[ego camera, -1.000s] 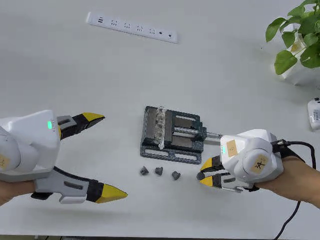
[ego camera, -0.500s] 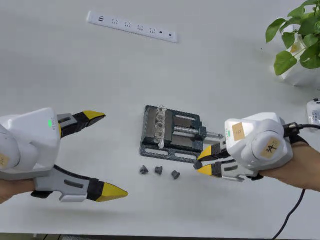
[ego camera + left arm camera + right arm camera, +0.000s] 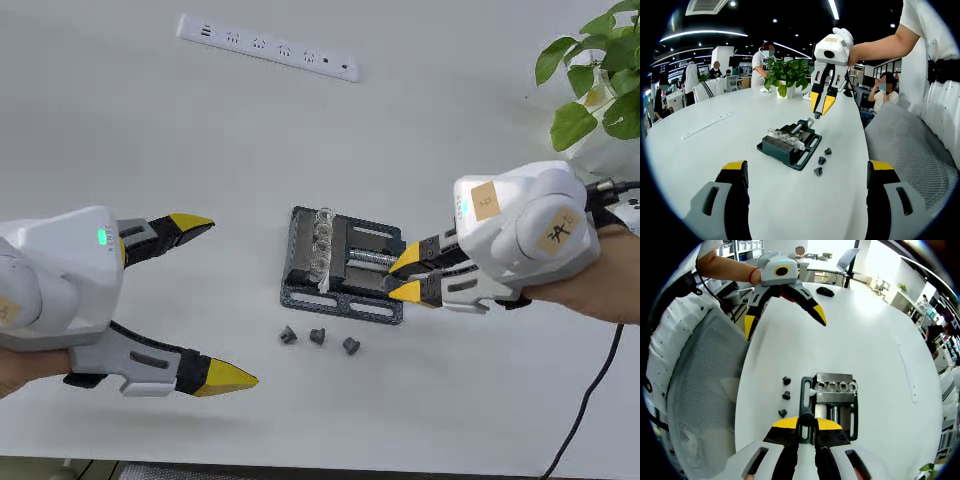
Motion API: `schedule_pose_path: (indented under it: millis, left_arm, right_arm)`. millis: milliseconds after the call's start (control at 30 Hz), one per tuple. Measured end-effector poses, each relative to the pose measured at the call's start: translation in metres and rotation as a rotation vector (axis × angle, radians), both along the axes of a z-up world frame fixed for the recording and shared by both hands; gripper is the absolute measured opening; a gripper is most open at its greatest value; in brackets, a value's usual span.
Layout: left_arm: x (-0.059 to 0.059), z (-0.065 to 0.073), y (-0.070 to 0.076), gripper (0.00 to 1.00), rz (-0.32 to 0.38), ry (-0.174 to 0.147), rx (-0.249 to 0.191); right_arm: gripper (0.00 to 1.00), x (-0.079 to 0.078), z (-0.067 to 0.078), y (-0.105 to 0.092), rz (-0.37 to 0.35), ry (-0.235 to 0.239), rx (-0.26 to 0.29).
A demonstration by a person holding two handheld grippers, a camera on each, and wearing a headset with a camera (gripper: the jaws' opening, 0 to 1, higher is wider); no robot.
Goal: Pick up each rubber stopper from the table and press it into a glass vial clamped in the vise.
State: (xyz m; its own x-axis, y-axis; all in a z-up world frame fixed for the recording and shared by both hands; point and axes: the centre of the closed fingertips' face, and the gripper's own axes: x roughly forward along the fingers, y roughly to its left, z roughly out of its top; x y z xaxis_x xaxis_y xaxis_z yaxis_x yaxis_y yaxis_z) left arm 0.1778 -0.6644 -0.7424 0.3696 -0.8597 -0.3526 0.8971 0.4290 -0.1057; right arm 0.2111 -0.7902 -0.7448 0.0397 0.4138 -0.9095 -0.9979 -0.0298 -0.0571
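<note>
Jaws of the right gripper (image 3: 400,276) are pressed together on a small dark rubber stopper (image 3: 806,418), above the screw end of the black metal vise (image 3: 340,300). Jaws of the left gripper (image 3: 225,300) stand wide apart and empty, well apart from the vise. Four clear glass vials (image 3: 322,245) stand clamped in a row in the vise. Three more dark stoppers (image 3: 318,338) lie on the white table (image 3: 200,130) near its base.

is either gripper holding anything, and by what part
The right gripper pinches a rubber stopper between its fingers, which part too small to tell; left gripper is open, empty.
</note>
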Motion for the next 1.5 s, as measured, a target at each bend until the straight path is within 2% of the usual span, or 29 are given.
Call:
schedule_pose_path:
  millis: [200, 433, 867, 1133, 1500]
  left_arm:
    - [0.000, 0.001, -0.001, 0.99, 0.001, -0.002, -0.005]
    - [0.001, 0.001, -0.003, 0.98, 0.001, -0.005, -0.007]
    - [0.004, -0.001, -0.004, 0.98, 0.008, -0.005, -0.021]
    - [0.008, -0.001, -0.004, 0.98, 0.017, -0.003, -0.037]
    - [0.012, -0.003, -0.003, 0.98, 0.012, 0.001, -0.044]
  right_arm:
    - [0.07, 0.020, 0.010, 0.012, 0.010, -0.012, 0.016]
    - [0.07, 0.040, 0.013, 0.018, 0.023, -0.017, 0.011]
    - [0.07, 0.075, 0.000, 0.038, 0.052, -0.022, -0.021]
    - [0.07, 0.083, -0.012, 0.050, 0.049, -0.008, -0.020]
    - [0.07, 0.088, -0.025, 0.053, 0.039, 0.013, -0.031]
